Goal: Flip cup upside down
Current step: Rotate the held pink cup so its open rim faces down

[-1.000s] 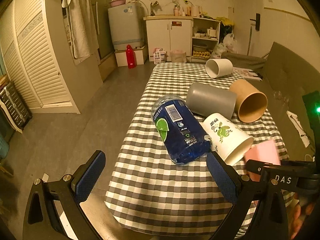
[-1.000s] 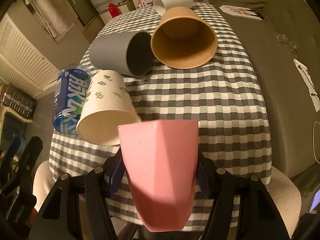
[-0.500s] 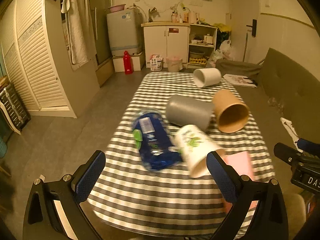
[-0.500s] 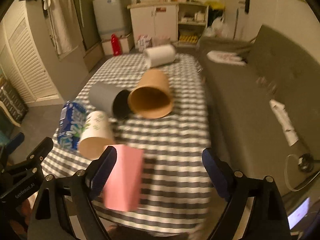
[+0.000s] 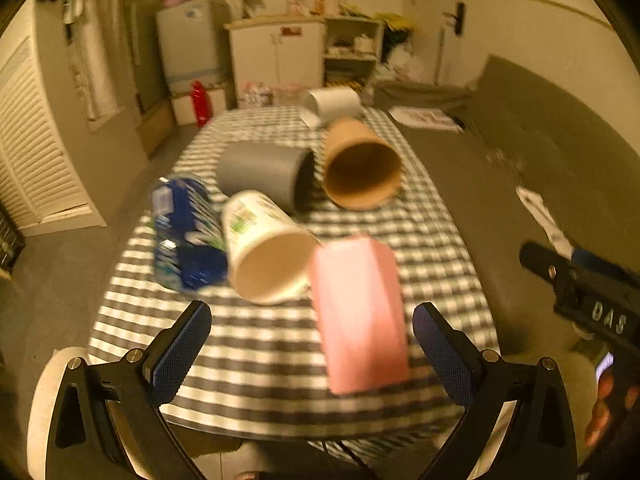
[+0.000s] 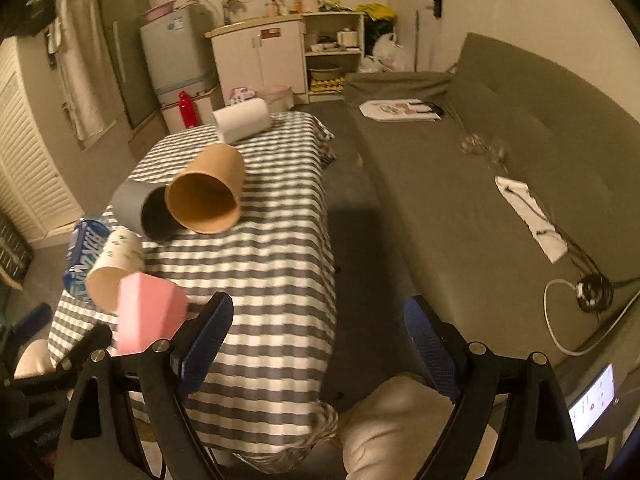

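The pink cup (image 5: pixel 360 316) is seen mouth-down on the table (image 5: pixel 256 360), touching the white cup (image 5: pixel 266 248), directly ahead between the wide-spread jaws of the empty left gripper (image 5: pixel 312 354), while the equally wide, empty right gripper (image 6: pixel 318 344) lies further off.

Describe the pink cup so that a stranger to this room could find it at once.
Start at the checked table beside the grey sofa. At its near end stands the pink cup, next to a white cup lying on its side. It alone is pink, flat-sided and standing, while the other cups lie tipped over.
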Tool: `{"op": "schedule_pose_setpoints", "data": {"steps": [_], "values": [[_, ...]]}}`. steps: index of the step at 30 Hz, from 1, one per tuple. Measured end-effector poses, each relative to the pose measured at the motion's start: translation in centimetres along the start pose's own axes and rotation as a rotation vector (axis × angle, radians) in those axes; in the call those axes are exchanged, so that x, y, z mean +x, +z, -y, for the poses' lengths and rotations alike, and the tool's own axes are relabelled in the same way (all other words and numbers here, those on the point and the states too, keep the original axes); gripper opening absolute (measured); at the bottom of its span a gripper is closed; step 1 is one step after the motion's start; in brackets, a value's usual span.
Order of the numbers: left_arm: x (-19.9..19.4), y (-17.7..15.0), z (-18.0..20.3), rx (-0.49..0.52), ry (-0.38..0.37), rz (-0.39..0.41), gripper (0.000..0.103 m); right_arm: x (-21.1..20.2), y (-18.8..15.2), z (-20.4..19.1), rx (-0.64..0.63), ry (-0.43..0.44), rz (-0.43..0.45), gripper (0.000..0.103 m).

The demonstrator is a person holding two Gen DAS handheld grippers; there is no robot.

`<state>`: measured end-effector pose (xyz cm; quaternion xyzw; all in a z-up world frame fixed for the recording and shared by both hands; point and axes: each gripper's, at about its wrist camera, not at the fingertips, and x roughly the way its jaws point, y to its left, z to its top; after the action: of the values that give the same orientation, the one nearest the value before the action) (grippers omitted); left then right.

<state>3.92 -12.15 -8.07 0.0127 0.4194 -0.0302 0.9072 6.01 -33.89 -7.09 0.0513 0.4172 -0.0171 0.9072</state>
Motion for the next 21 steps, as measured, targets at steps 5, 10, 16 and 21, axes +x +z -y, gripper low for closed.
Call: {"op": "schedule_pose_setpoints", "data": {"steps": [5,10,16,21], "values": [[1.4,-1.2,0.5,-0.007,-0.039,-0.064,0.103,1.3,-0.8,0.8,0.027,0.0,-0.026,0.088],[2.9,-2.1,0.1,-0.023,-0.064,-0.113,0.102,2.7,-1.0,0.5,0.023,0.013,-0.054,0.088],[4.1,-3.1,0.4,-0.018,-0.139,-0.186,0.082,3.7,-1.1,0.0,0.024,0.021,-0.073,0.088],[4.0,-3.4,1.4,0.035,-0.19,-0.193,0.052,4.4,-1.0,0.2,0.049,0.035,-0.088,0.088]]}}
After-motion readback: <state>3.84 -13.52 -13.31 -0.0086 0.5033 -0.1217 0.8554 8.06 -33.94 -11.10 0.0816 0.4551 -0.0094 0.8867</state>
